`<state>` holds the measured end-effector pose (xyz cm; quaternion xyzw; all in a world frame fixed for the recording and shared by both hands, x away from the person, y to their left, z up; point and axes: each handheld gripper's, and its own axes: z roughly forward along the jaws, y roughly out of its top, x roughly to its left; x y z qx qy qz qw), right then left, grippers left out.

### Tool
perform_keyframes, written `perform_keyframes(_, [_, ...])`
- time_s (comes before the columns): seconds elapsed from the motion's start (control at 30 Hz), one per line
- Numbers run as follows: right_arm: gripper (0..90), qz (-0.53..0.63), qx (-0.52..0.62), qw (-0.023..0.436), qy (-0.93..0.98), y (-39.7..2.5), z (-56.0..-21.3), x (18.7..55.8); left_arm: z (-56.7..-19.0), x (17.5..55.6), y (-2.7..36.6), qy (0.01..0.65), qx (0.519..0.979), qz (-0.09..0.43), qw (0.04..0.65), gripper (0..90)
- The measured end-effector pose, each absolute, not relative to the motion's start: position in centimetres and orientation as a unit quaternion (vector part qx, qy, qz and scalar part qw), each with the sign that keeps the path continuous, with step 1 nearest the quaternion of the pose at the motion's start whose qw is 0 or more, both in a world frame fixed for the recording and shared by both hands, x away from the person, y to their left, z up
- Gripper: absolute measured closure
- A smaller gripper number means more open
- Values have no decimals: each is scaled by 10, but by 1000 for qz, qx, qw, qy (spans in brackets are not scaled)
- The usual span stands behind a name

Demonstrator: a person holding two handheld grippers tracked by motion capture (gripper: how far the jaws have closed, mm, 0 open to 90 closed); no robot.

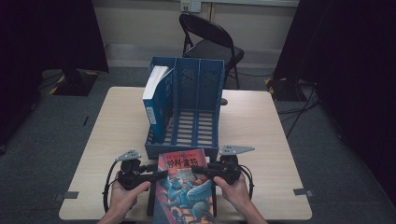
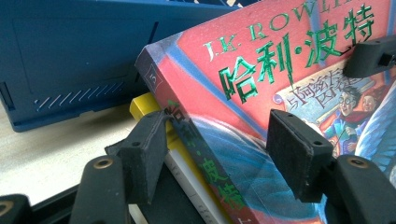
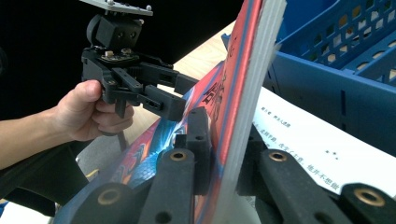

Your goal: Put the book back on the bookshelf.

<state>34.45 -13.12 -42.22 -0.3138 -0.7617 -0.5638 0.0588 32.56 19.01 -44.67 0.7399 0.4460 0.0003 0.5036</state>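
Observation:
A red and blue paperback book (image 1: 186, 189) with green Chinese lettering lies tilted at the table's front edge, just before a blue three-slot file rack (image 1: 184, 107). My right gripper (image 3: 224, 144) is shut on the book (image 3: 238, 70) at its page edge, one jaw on the cover and one behind the pages. My left gripper (image 2: 219, 140) stands open, its jaws straddling the spine edge of the book (image 2: 289, 70). From above, the left gripper (image 1: 159, 175) sits at the book's left and the right gripper (image 1: 198, 170) at its right. The left gripper (image 3: 180, 95) is also seen from the right gripper view.
A blue book (image 1: 156, 98) stands in the rack's left slot; the other two slots hold nothing. Under the raised book lie a yellow-edged book (image 2: 140, 105) and a white printed page (image 3: 299, 135). A black folding chair (image 1: 210, 42) stands behind the table (image 1: 261, 126).

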Motion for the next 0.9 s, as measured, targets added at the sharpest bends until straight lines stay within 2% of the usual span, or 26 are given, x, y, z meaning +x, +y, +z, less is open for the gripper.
perform_keyframes(0.1, [803,-570,-313,61,-757,-132,-420,343,-447,326,192,444,735,-8,513,382])
perform_keyframes(0.2, [807,-574,-311,58,-755,-131,-417,340,-450,329,192,443,726,-41,525,376])
perform_keyframes(0.4, [817,-575,-312,57,-754,-131,-417,340,-447,328,192,443,728,-39,521,381])
perform_keyframes(0.9, [841,-579,-321,59,-747,-136,-418,341,-437,327,194,436,716,-64,542,458])
